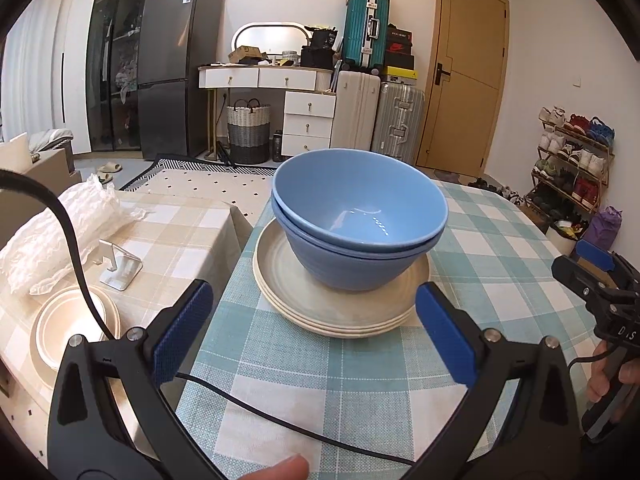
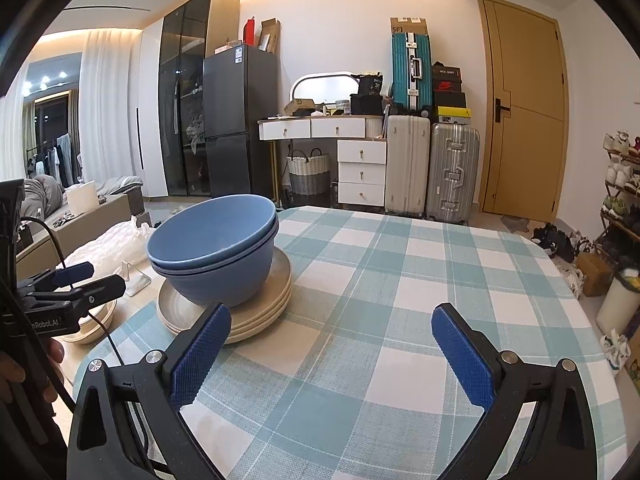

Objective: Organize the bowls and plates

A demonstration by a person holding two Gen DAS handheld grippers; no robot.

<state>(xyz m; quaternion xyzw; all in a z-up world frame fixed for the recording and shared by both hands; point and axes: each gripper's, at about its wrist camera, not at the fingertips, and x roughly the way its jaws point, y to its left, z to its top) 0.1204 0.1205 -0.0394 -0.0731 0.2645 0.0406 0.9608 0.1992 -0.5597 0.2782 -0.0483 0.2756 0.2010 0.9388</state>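
Left wrist view: my left claw [image 1: 314,336] is spread wide and pinches nothing. Straight ahead of it, just past the blue pads, stand two blue bowls [image 1: 358,220] nested one in the other, sitting on a stack of beige plates [image 1: 340,312]. The stack rests on the desk [image 1: 400,392] under a teal check cloth, and its near rim lies between the two fingers' line of reach. Off to the left of the claw, on a lower surface with a beige check cloth, sits a pale bowl [image 1: 74,326], well apart from the stack. The right claw [image 1: 588,276] shows at the right edge, side-on.

Right wrist view: my right claw [image 2: 330,344] is also spread and empty. The blue bowls [image 2: 214,252] and the plates [image 2: 248,316] lie ahead and to its left, the left pad overlapping the plate rim in the picture; I cannot tell whether it touches. Bare cloth lies dead ahead.

Judgement: the left claw is squarer to the stack and nearer. Bowls nested on stacked plates fits a finished sort or a pile awaiting separation.
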